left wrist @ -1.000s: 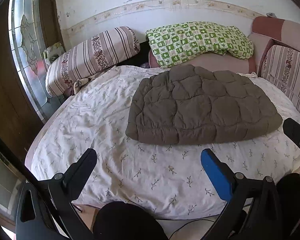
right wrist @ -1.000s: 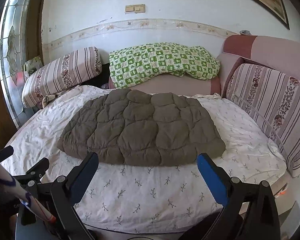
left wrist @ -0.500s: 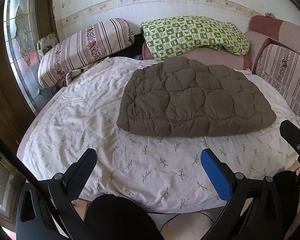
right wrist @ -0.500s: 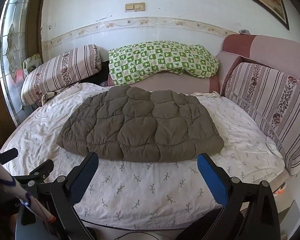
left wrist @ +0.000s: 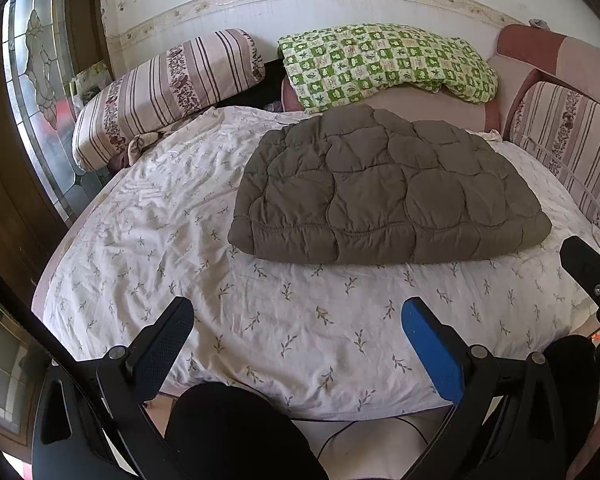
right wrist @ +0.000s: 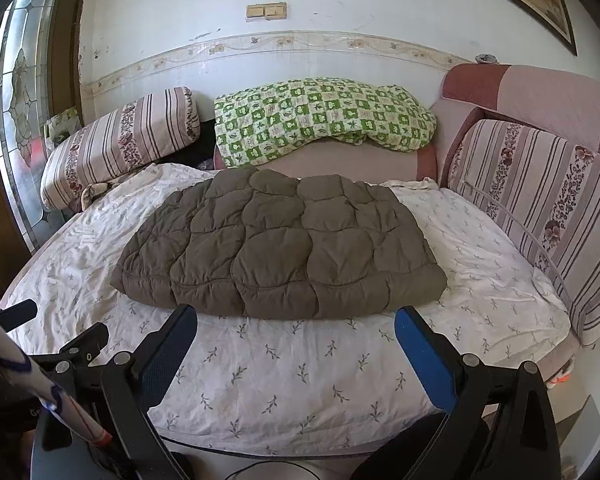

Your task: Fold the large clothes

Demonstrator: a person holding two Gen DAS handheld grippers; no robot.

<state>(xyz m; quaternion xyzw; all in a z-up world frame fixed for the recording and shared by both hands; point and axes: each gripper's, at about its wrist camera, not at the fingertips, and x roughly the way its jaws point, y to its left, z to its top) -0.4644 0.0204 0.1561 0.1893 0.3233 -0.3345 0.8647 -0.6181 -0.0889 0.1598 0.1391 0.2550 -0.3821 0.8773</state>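
On the bed (right wrist: 340, 360) lies one quilted jacket (right wrist: 280, 248); two hand-held grippers (left wrist: 296, 320) (right wrist: 296, 320) gape empty.

both tongs (left wrist: 296, 338) (right wrist: 296, 340) agape, empty

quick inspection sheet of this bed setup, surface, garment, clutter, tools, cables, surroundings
surface: bed covered by a wrinkled white sheet with a leaf print.
job's things: brown quilted garment lies flat on the sheet, already folded into a compact block, nothing on top of it.
clutter: green checked blanket bunched behind the garment; striped bolster at the far left corner.
grippers: left tool open, holding nothing, over the near edge of the bed; right tool open, holding nothing, short of the garment's near hem.
cables: thin dark cable loops below the near bed edge.
surroundings: striped sofa cushion on the right, stained-glass panel on the left, wall switches.
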